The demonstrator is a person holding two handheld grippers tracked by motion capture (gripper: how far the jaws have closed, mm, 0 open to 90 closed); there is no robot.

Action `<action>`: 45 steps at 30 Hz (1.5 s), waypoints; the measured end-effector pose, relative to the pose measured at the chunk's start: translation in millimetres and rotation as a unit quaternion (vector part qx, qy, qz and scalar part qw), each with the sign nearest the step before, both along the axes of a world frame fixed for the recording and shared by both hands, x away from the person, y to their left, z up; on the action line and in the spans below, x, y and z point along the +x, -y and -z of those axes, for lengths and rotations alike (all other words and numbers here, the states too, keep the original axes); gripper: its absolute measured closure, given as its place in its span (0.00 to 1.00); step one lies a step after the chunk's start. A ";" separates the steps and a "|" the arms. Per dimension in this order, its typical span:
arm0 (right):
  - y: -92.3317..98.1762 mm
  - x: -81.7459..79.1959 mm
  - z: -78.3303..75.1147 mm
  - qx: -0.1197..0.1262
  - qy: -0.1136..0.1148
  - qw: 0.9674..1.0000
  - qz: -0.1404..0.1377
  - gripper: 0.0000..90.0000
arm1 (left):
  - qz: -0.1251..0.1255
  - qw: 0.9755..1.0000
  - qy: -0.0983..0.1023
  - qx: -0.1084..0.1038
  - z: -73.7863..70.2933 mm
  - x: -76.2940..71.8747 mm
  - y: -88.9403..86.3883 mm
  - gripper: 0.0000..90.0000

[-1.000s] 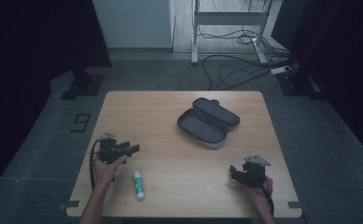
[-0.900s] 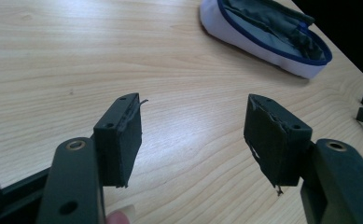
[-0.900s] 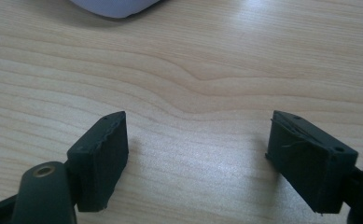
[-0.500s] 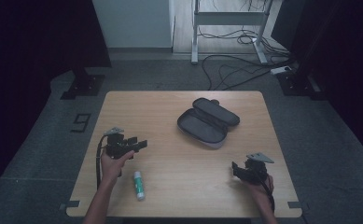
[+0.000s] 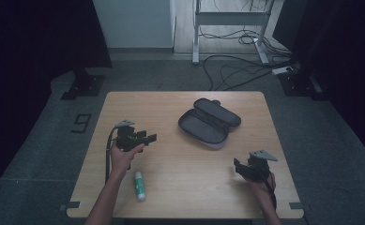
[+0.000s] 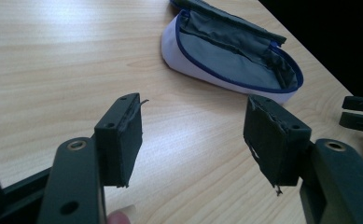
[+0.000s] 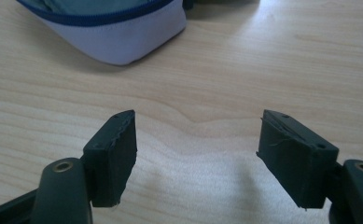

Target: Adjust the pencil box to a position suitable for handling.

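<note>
In the right gripper view, the open pencil case (image 7: 118,32) was cut off by the top edge, leaving a pale wall and a strip of blue zip. In the left gripper view, its far end ran past the top edge, and the right gripper (image 6: 360,114) was clipped by the right edge. From the high view, the print on the glue stick (image 5: 140,186) was too small to read.

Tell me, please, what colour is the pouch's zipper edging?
Blue, clearest in the left gripper view on the pouch.
</note>
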State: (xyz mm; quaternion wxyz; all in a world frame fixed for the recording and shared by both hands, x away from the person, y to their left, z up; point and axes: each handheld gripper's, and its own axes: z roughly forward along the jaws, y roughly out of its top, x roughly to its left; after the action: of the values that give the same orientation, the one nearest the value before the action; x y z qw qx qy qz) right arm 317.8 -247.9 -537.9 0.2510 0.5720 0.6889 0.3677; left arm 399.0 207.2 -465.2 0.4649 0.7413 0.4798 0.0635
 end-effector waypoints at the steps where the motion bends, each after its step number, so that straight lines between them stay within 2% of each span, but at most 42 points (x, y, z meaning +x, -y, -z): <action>1: 0.2 1.3 -1.9 0.002 0.003 1.000 0.000 0.31 | 0.002 1.000 0.000 0.003 -1.5 1.9 2.4 0.42; 11: 0.9 6.1 -13.8 0.012 0.016 1.000 -0.003 0.32 | 0.002 1.000 -0.003 0.000 -5.4 14.6 19.4 0.42; 12: 0.2 7.1 -15.1 0.013 0.018 1.000 -0.004 0.32 | 0.004 1.000 -0.007 0.007 -4.7 17.9 23.2 0.42; 14: -0.7 8.2 -16.4 0.013 0.020 1.000 -0.006 0.33 | 0.003 1.000 -0.009 0.007 -4.4 19.7 24.9 0.42; 19: -6.8 15.3 -22.2 0.015 0.026 0.999 -0.010 0.33 | 0.000 1.000 -0.009 0.012 -6.1 27.8 34.4 0.42; 21: -8.9 18.6 -23.8 0.014 0.027 0.999 -0.011 0.33 | 0.001 1.000 -0.013 0.022 -6.5 31.3 38.3 0.42; 25: -11.1 24.9 -27.4 0.016 0.030 0.999 -0.010 0.34 | 0.001 1.000 -0.014 0.023 -7.4 37.4 46.3 0.42; 27: -11.6 27.8 -30.1 0.022 0.032 0.999 -0.008 0.34 | 0.001 1.000 -0.018 0.021 -5.6 41.2 50.5 0.42; 29: -13.4 31.5 -34.7 0.028 0.040 0.999 -0.007 0.35 | 0.002 0.999 -0.020 0.030 -4.0 43.8 54.3 0.42; 31: -14.2 32.8 -36.2 0.029 0.038 0.999 -0.007 0.35 | 0.003 0.999 -0.023 0.030 -3.1 45.9 58.4 0.42; 34: -17.7 38.5 -41.1 0.035 0.044 0.998 -0.010 0.36 | 0.006 0.999 -0.021 0.035 -4.0 48.5 64.2 0.42; 38: -21.3 43.3 -43.4 0.033 0.046 0.998 -0.013 0.36 | 0.004 0.999 -0.021 0.030 -3.7 53.3 68.4 0.42; 45: -30.0 54.0 -45.4 0.036 0.048 0.998 -0.020 0.37 | -0.003 0.999 -0.028 0.039 1.2 63.5 74.4 0.42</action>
State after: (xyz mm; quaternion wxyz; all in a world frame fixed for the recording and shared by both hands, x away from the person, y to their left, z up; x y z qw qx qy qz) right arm 371.9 -217.8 -492.6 0.2556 0.5487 0.6733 0.4246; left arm 462.5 132.8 -466.4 0.4215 0.7591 0.4922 0.0627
